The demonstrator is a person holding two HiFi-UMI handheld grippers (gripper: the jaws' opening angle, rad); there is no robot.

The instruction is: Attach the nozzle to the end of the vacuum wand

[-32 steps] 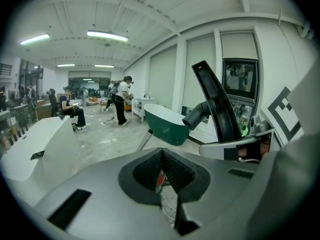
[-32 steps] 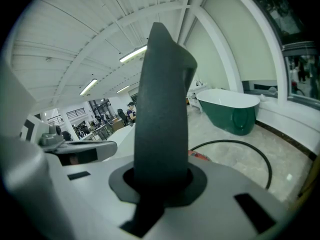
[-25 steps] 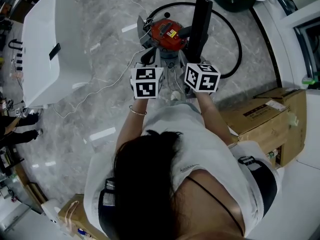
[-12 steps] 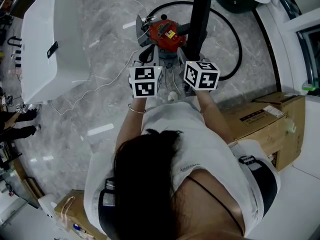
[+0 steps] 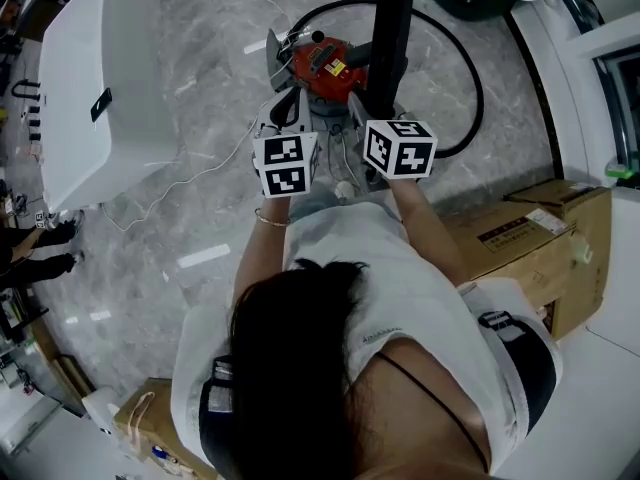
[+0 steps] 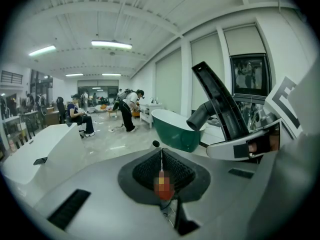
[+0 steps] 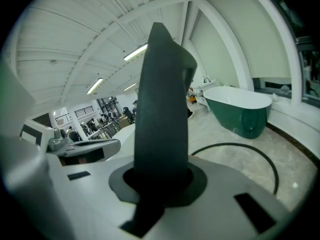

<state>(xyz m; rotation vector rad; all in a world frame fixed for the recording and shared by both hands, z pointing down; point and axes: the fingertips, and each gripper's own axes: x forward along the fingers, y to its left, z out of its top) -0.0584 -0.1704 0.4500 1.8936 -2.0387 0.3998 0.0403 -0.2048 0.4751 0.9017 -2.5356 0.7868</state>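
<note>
A long black nozzle (image 5: 388, 38) stands up from my right gripper (image 5: 384, 118), which is shut on its lower end. It fills the middle of the right gripper view as a dark flat nozzle (image 7: 162, 114) rising from the pads. My left gripper (image 5: 281, 118) is level with it on the left, shut with nothing in it; its black pads (image 6: 172, 171) meet. From there the nozzle (image 6: 216, 104) leans up at the right. Just beyond both grippers a red vacuum (image 5: 322, 60) sits on the floor, with a black hose (image 5: 470, 78) looping round it.
A large white casing (image 5: 90, 98) lies on the marble floor at the left, with a thin white cable (image 5: 180, 183) trailing from it. Cardboard boxes (image 5: 530, 238) stand at the right. A green bathtub (image 7: 240, 109) stands further off, and people are at desks far back.
Both grippers have shifted a little away from the person, towards the red vacuum, and the nozzle went along in the right one. Both jaws look unchanged.
</note>
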